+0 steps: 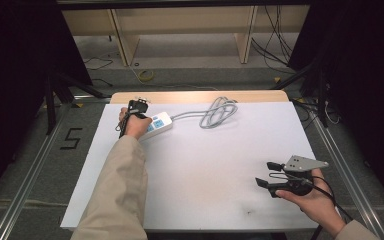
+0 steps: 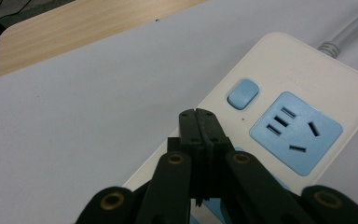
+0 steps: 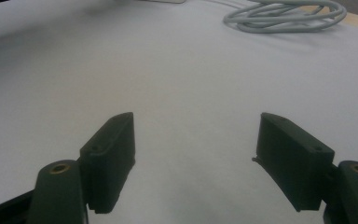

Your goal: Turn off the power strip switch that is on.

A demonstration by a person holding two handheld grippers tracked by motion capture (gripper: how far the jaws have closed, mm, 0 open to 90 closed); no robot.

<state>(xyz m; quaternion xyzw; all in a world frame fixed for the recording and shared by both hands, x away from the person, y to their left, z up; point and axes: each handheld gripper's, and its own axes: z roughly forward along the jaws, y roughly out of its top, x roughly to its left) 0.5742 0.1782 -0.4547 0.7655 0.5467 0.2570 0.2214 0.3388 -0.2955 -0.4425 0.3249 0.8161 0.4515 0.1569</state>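
Observation:
A white power strip (image 1: 159, 124) with pale blue sockets lies at the far left of the white board, and its grey cable (image 1: 219, 111) coils to its right. My left gripper (image 1: 138, 107) hovers at the strip's left end. In the left gripper view the jaws are pressed together with nothing between them, and my left gripper (image 2: 198, 114) sits just short of the blue switch button (image 2: 243, 93) on the power strip (image 2: 307, 93). My right gripper (image 1: 267, 173) rests open at the near right of the board. In the right gripper view, my right gripper (image 3: 196, 135) spreads over bare white surface.
The white board (image 1: 205, 165) covers a wooden table (image 1: 200, 96) whose far edge shows. In the right gripper view the coiled cable (image 3: 284, 14) lies far ahead. Dark curtains flank both sides. Metal rails and loose wires run on the floor beyond.

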